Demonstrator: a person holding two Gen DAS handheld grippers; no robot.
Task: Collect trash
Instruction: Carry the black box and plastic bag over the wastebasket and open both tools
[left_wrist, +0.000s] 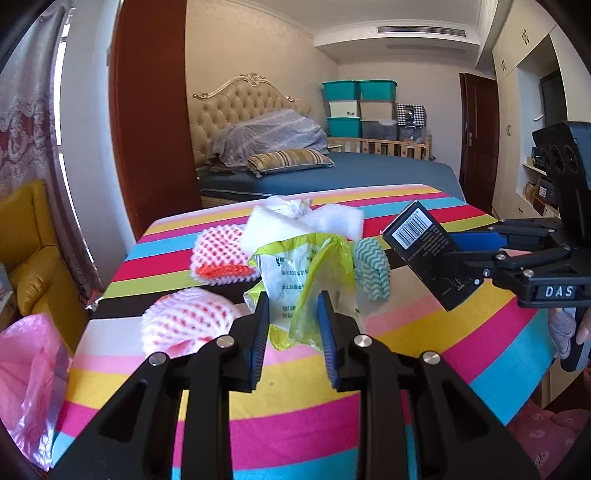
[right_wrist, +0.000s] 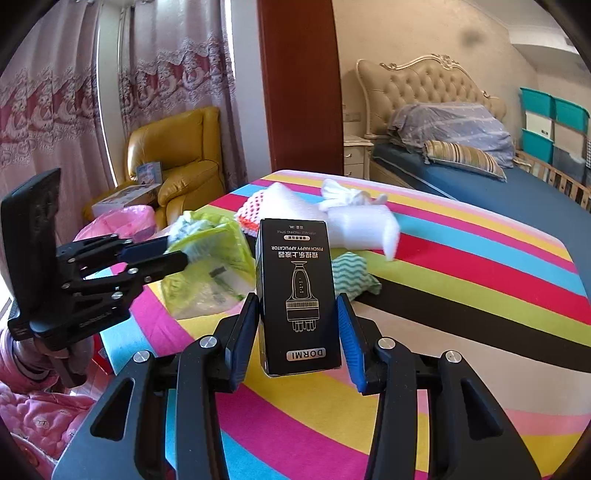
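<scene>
Mid-collection, both your grippers loaded. Left gripper (left_wrist: 293, 328) clamped on green-yellow plastic bag (left_wrist: 295, 273), lifted just off striped worktop (left_wrist: 424, 332). Right gripper (right_wrist: 299, 332) clamped on black box (right_wrist: 299, 295), held above worktop. Next, likely: carry both to pink trash bag (left_wrist: 29, 376) at worktop's left edge, release inside. Left on worktop: two red-white foam nets, one white foam sheet, one crumpled white tissue, one wavy green cloth.
</scene>
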